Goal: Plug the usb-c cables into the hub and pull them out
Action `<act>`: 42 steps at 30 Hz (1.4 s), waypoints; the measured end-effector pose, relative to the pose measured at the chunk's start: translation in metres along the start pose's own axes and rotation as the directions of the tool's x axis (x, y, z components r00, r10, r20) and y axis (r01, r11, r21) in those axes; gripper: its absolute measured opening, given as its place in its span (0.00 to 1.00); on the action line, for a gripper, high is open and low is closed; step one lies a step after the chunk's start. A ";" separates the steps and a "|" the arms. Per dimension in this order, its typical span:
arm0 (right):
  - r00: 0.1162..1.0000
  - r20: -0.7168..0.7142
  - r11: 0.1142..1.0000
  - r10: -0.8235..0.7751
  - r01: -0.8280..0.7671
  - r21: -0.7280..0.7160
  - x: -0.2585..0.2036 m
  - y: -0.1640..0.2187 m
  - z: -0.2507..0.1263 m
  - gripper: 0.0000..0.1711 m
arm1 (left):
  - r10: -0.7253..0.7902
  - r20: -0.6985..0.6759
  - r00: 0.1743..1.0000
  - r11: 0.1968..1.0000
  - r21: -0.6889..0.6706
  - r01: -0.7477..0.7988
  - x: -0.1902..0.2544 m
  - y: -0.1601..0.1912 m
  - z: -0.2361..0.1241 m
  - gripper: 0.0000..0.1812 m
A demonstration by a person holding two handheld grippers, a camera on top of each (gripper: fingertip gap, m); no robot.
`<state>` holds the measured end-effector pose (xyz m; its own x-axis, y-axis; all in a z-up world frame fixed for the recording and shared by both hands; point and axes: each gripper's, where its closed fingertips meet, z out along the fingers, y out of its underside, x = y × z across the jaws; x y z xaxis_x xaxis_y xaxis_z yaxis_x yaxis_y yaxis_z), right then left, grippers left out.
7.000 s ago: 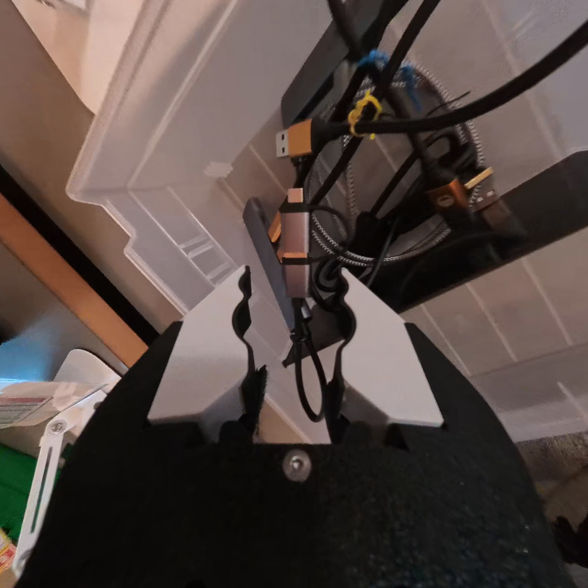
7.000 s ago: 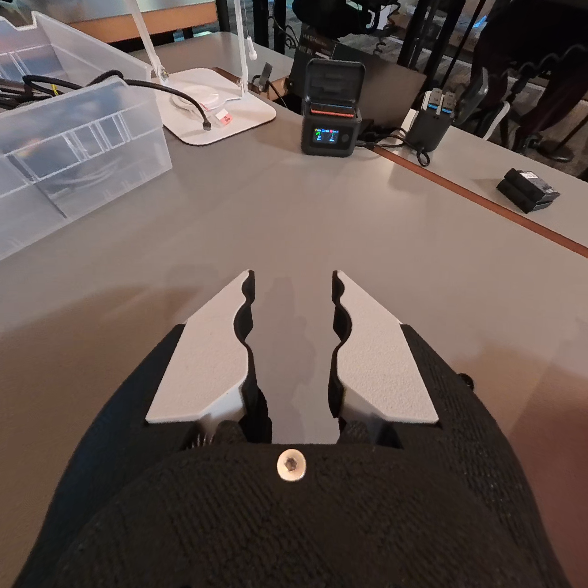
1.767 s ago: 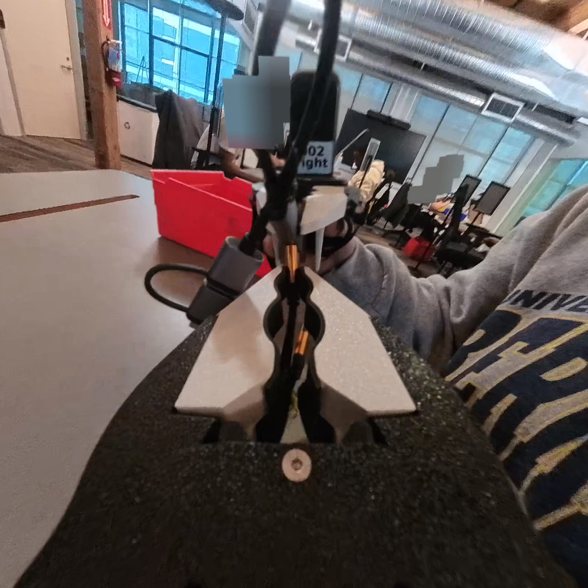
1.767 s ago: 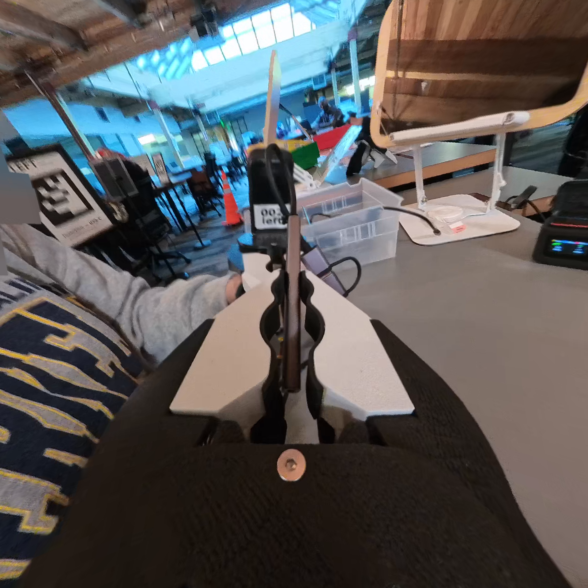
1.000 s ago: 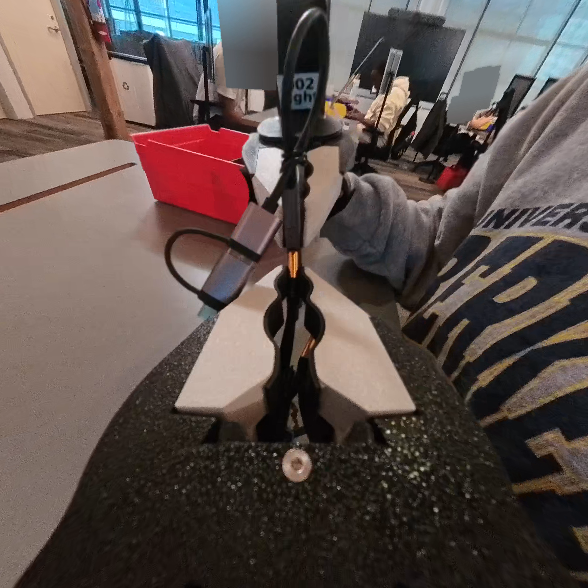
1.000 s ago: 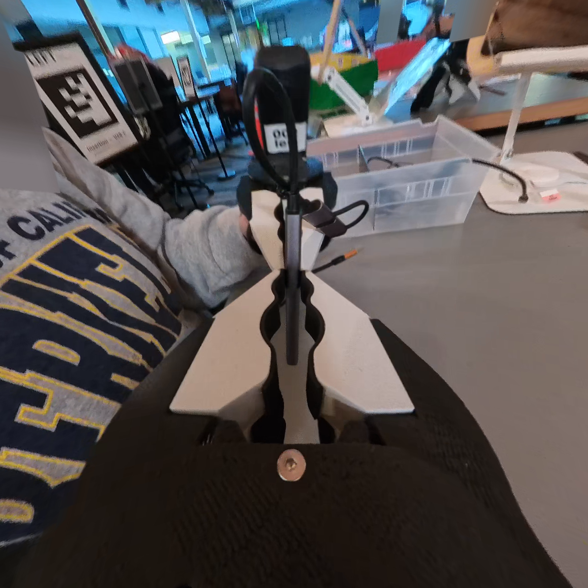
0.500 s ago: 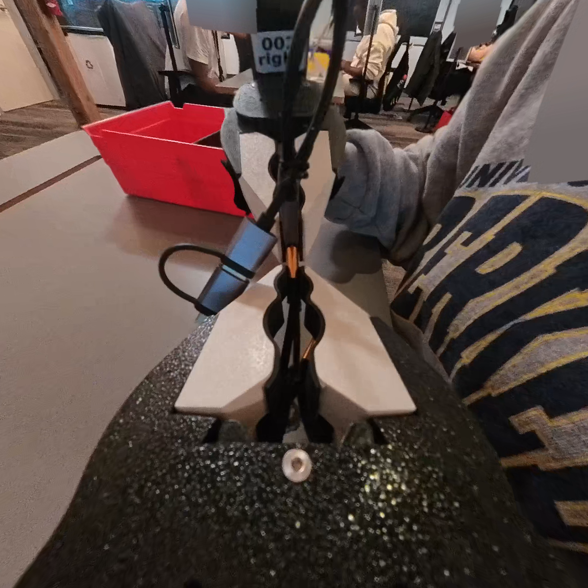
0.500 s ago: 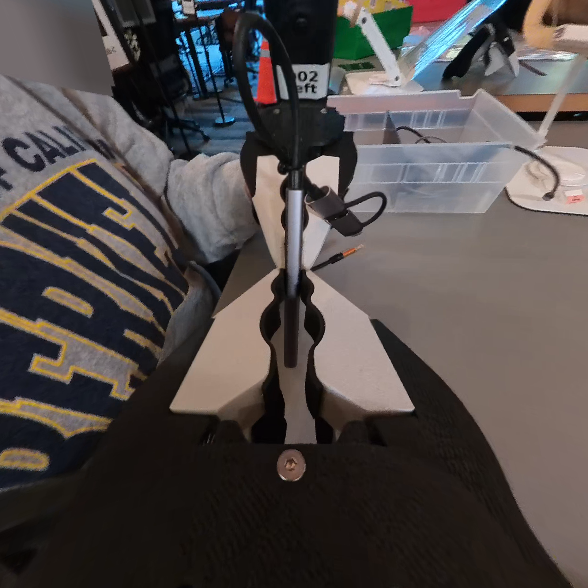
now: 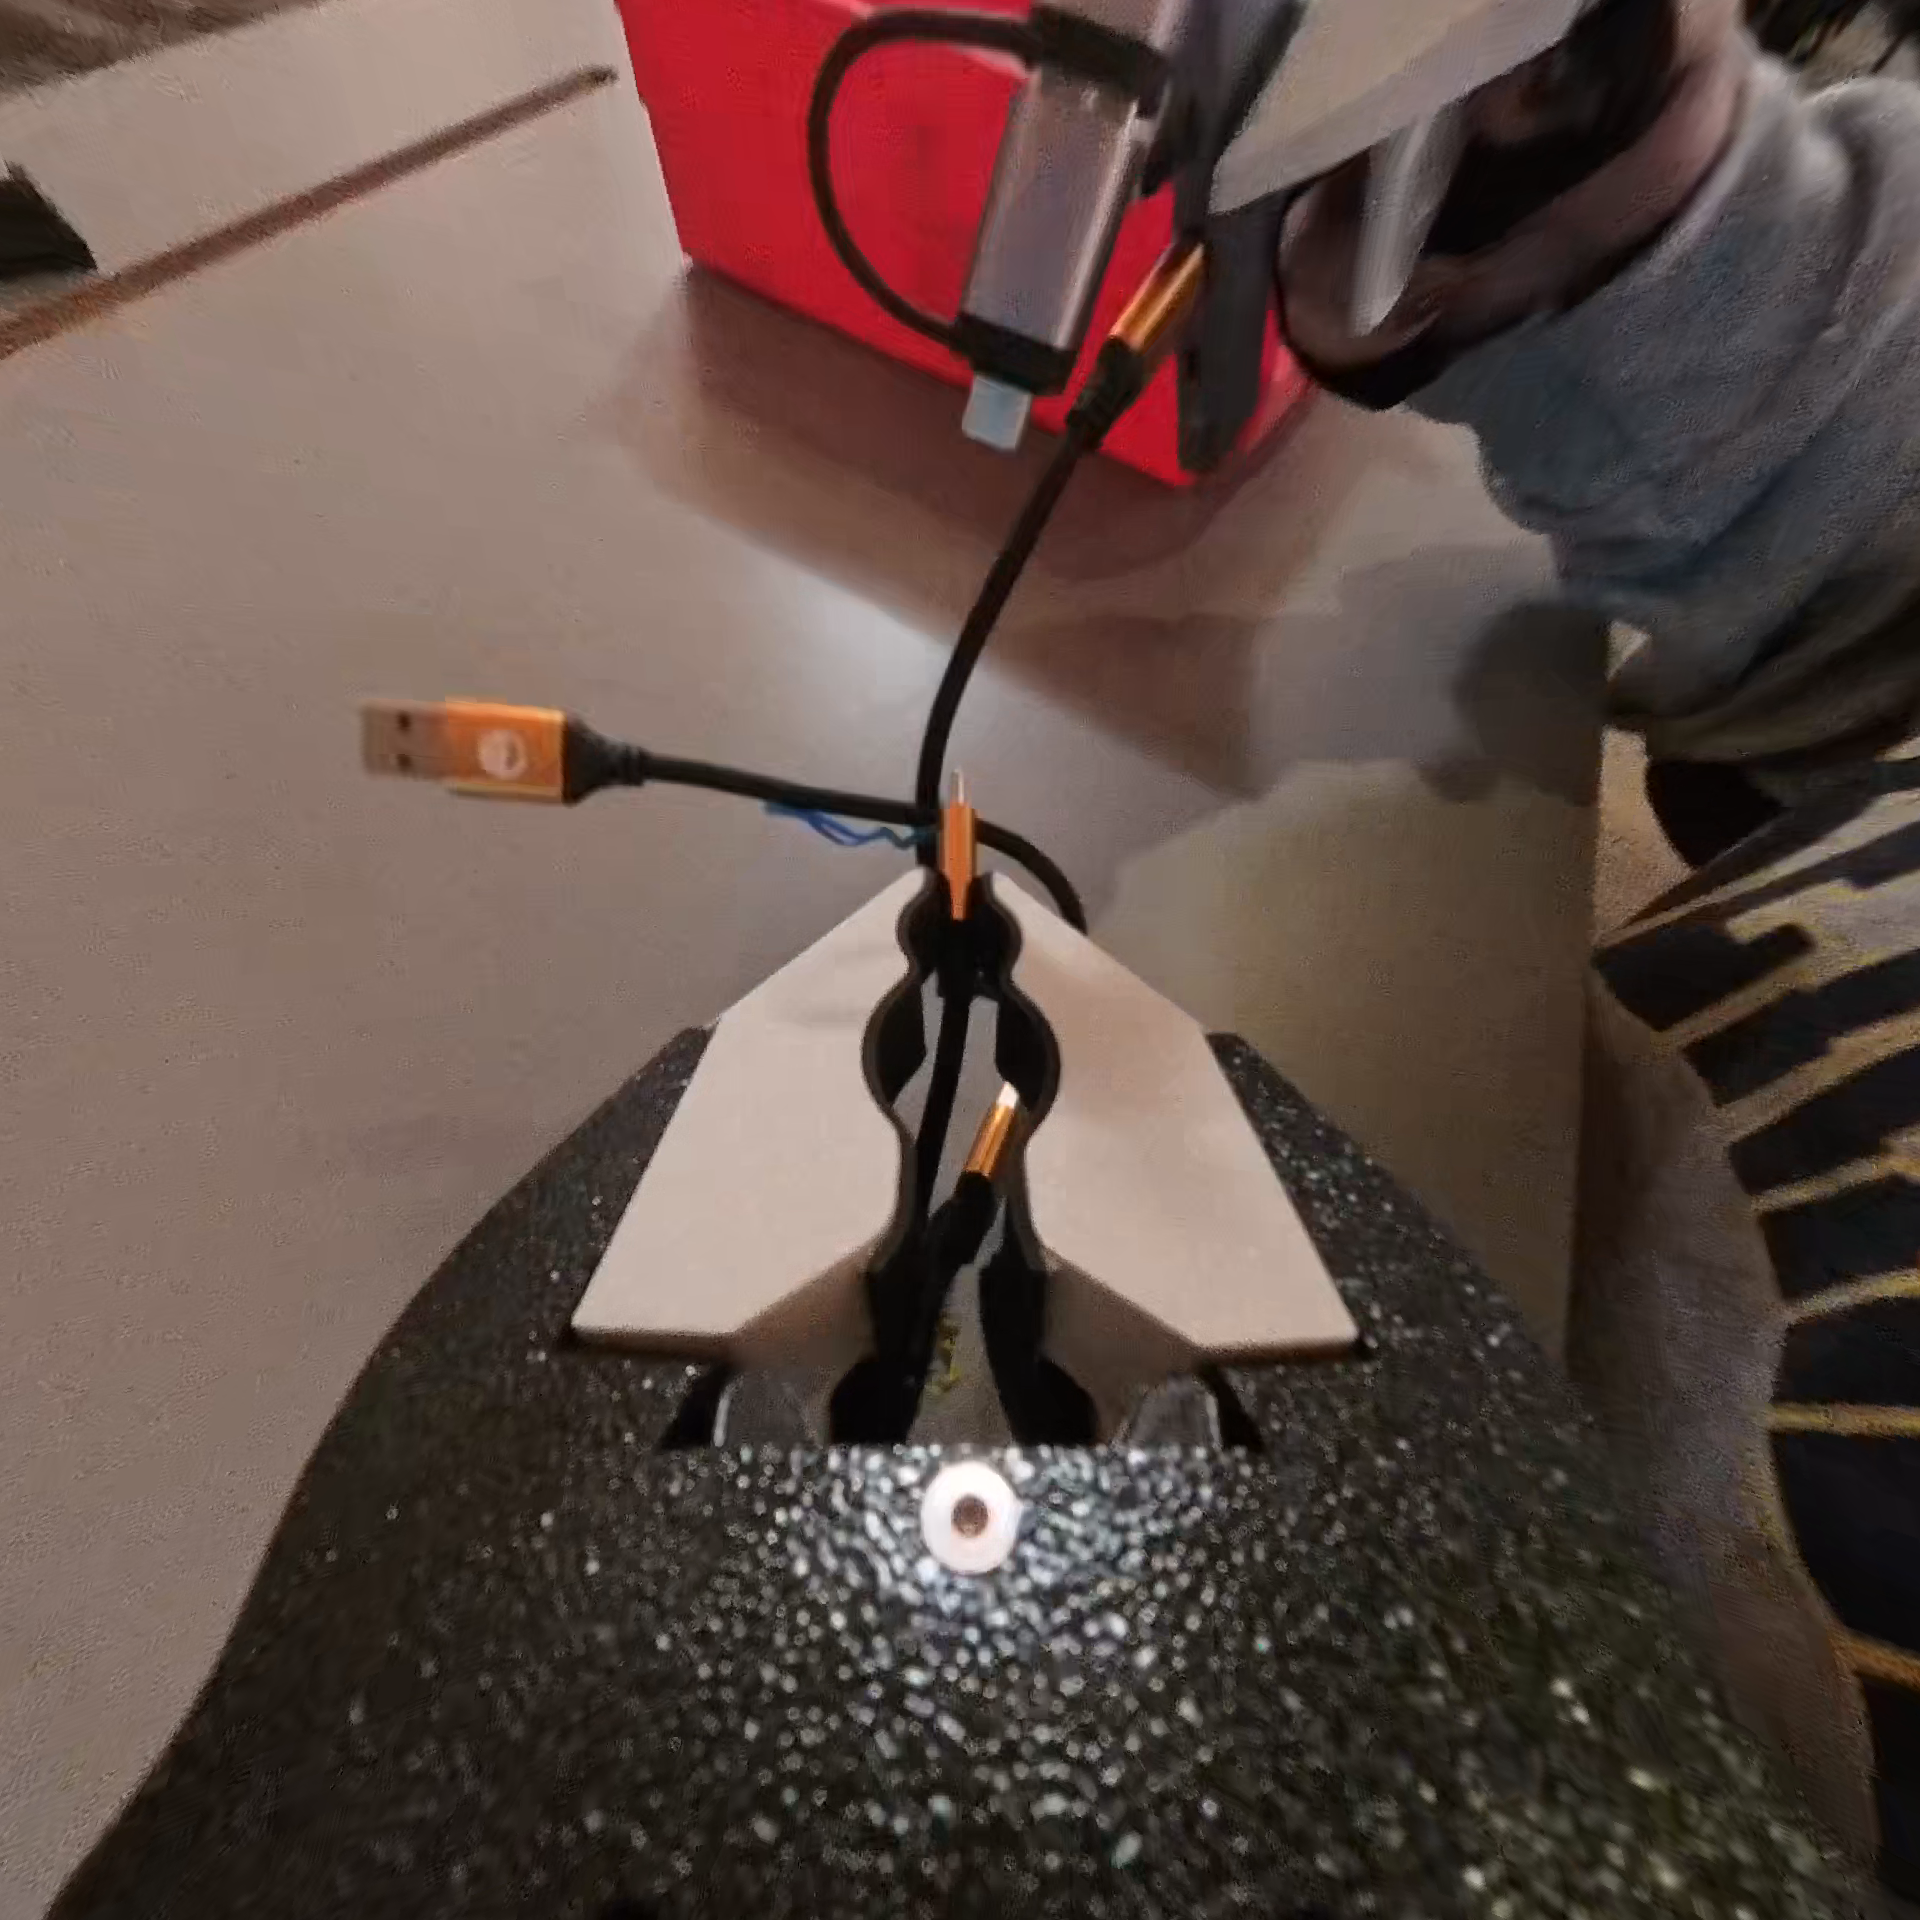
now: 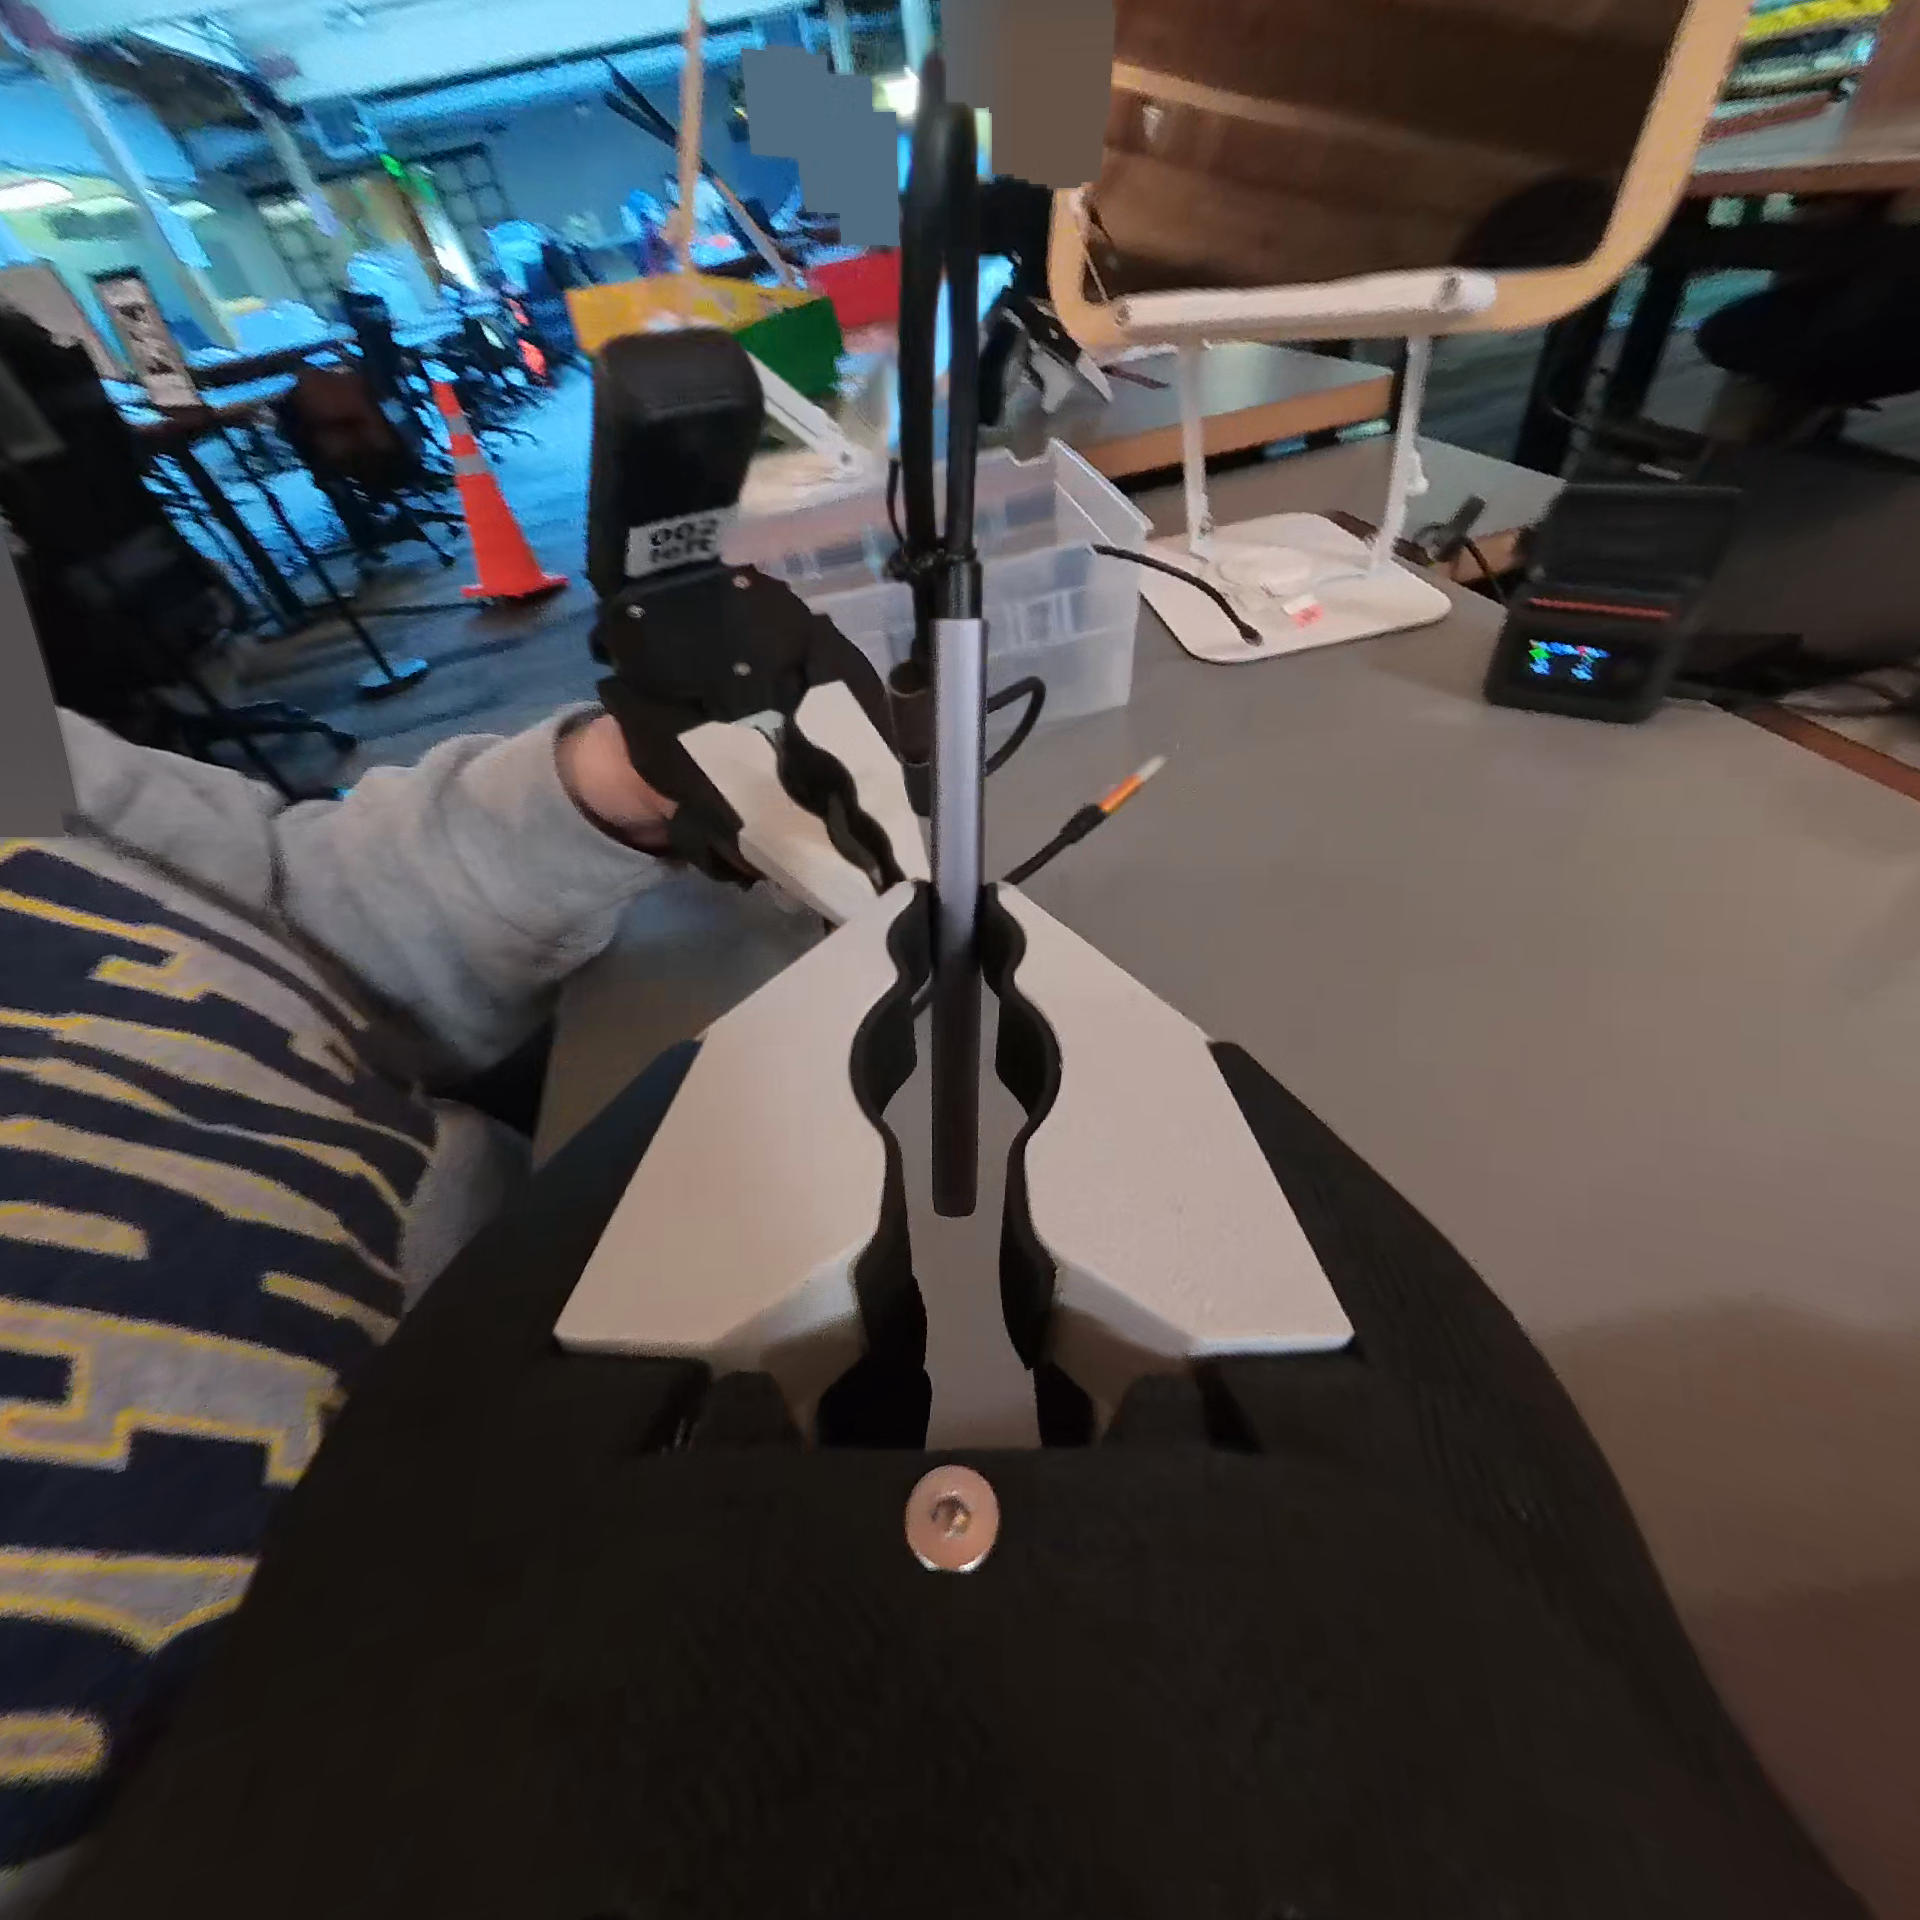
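Note:
My left gripper (image 9: 956, 888) is shut on a black usb-c cable; its orange plug (image 9: 956, 847) sticks out past the fingertips, free in the air. A second orange plug (image 9: 992, 1138) lies between the fingers. An orange usb-a plug (image 9: 468, 750) hangs to the left. My right gripper (image 10: 956, 899) is shut on the thin grey hub (image 10: 956, 748), held upright. In the left wrist view the hub (image 9: 1221, 343) shows edge-on at the top, with its grey adapter (image 9: 1049, 197) dangling and another orange plug (image 9: 1153, 301) against its lower edge. The left gripper (image 10: 831, 821) is left of the hub.
A red bin (image 9: 831, 156) stands behind the hub on the grey table (image 9: 312, 520). A clear plastic bin (image 10: 1060, 582), a white lamp base (image 10: 1320, 592) and a black charger case (image 10: 1590, 644) stand further back. The person's grey sleeve (image 10: 447, 883) is at the left. Across from one pair of fingers to the other is roughly 11 cm.
My left gripper has drawn back and down from the hub with the cable; its orange plug, against the hub half a second ago, now stands apart from it. The right gripper still holds the hub.

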<state>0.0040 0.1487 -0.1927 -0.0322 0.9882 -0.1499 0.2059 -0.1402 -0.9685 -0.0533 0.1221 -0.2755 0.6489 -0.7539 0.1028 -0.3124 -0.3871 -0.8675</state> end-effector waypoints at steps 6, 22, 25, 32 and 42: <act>0.976 -0.205 0.997 -0.074 0.066 -0.047 0.025 0.013 0.002 0.04 | -0.093 -0.002 0.996 0.989 -0.117 0.093 -0.008 0.015 0.020 0.14; 0.999 0.006 0.991 -0.037 0.036 0.130 -0.007 -0.009 -0.003 0.04 | 0.236 -0.136 0.962 0.934 0.305 -0.186 0.056 -0.076 0.009 0.10; 0.998 0.006 0.994 -0.064 0.063 0.091 -0.010 -0.002 -0.004 0.04 | 0.226 -0.144 0.964 0.897 0.416 -0.148 0.058 -0.087 -0.008 0.08; 0.987 0.149 0.993 -0.060 0.044 0.110 -0.034 -0.001 0.006 0.04 | 0.193 -0.148 0.970 0.948 0.283 -0.146 0.058 -0.074 0.010 0.15; 0.970 0.219 0.994 -0.103 0.110 -0.020 -0.051 0.015 0.006 0.14 | 0.252 -0.192 0.949 0.950 0.235 -0.204 0.070 -0.059 0.014 0.02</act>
<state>0.0030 0.0955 -0.2007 -0.2666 0.9597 -0.0892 0.2211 -0.0292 -0.9748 0.0207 0.0998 -0.2239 0.4034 -0.9146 -0.0270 -0.2664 -0.0891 -0.9597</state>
